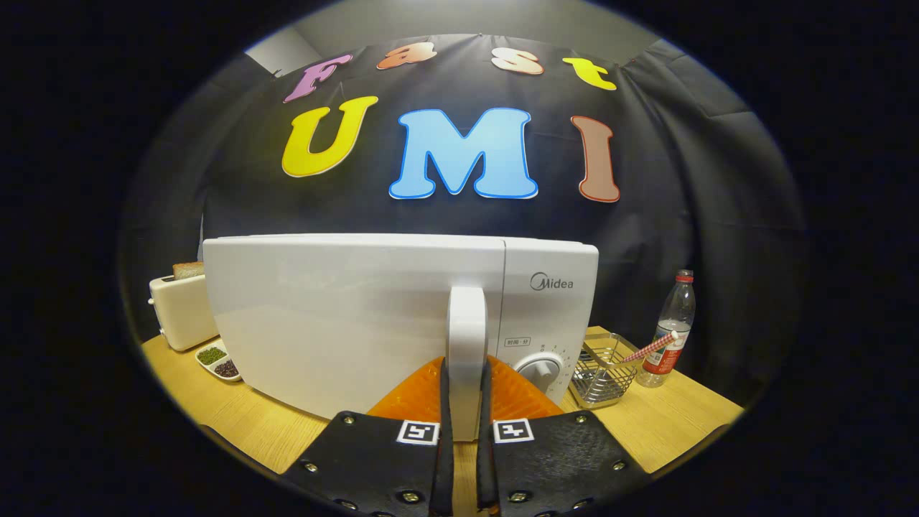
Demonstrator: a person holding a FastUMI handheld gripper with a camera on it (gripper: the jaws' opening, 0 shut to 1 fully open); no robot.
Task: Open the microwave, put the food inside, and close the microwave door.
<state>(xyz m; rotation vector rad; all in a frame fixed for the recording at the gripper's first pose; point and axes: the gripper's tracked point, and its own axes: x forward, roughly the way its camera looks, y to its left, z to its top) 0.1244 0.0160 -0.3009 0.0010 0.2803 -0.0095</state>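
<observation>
A white microwave [373, 316] stands on a wooden table [668, 424], just ahead of the gripper [465, 402]. Both fingers [431, 402] press on the upright door handle [467, 337] between them. Beyond, right of the fingers, stand a wire basket [603, 370] and a bottle [671, 327]; left, a toaster [179, 309].

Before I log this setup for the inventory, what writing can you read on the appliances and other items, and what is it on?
"Midea": brand mark on the microwave, upper right of its front.
Small label above the dial: too small to read.
Bottle label: too blurred to read.
Square coded markers behind the fingers, which are shut on the door handle: patterns, no words.
</observation>
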